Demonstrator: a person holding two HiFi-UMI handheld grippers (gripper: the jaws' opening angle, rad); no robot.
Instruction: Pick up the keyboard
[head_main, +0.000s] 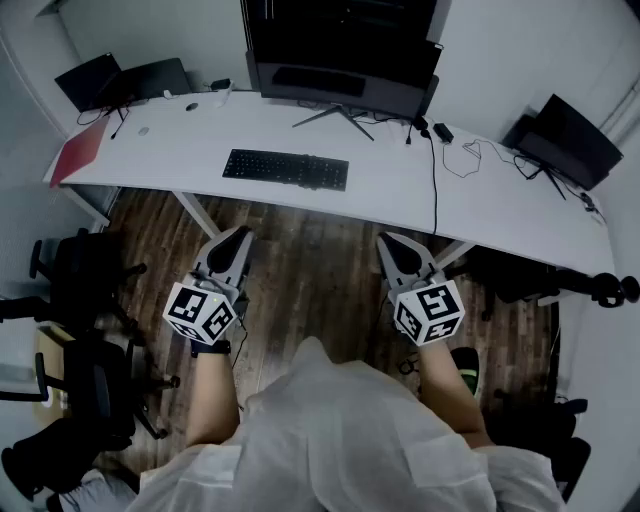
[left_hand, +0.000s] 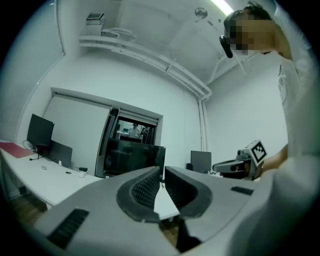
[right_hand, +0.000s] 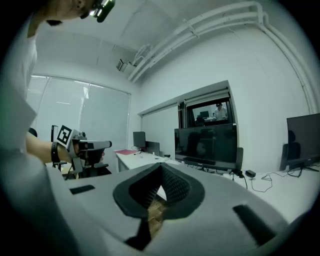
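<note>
A black keyboard (head_main: 286, 168) lies flat on the long white desk (head_main: 200, 130), near its front edge and in front of the big monitor. My left gripper (head_main: 243, 232) hangs over the wooden floor, short of the desk and below the keyboard's left half; its jaws are shut with nothing between them. My right gripper (head_main: 385, 238) hovers level with it, to the keyboard's right, also shut and empty. The left gripper view shows the left gripper (left_hand: 161, 172) with closed pads and the right gripper (left_hand: 235, 167) beside it. The right gripper (right_hand: 161, 167) points at the desk. Neither gripper view shows the keyboard.
A large dark monitor (head_main: 340, 50) stands behind the keyboard. Laptops (head_main: 120, 80) and a red folder (head_main: 80, 150) sit at the desk's left end, another screen (head_main: 565, 140) and loose cables (head_main: 470, 155) at its right. Black office chairs (head_main: 80, 290) stand on the floor at left.
</note>
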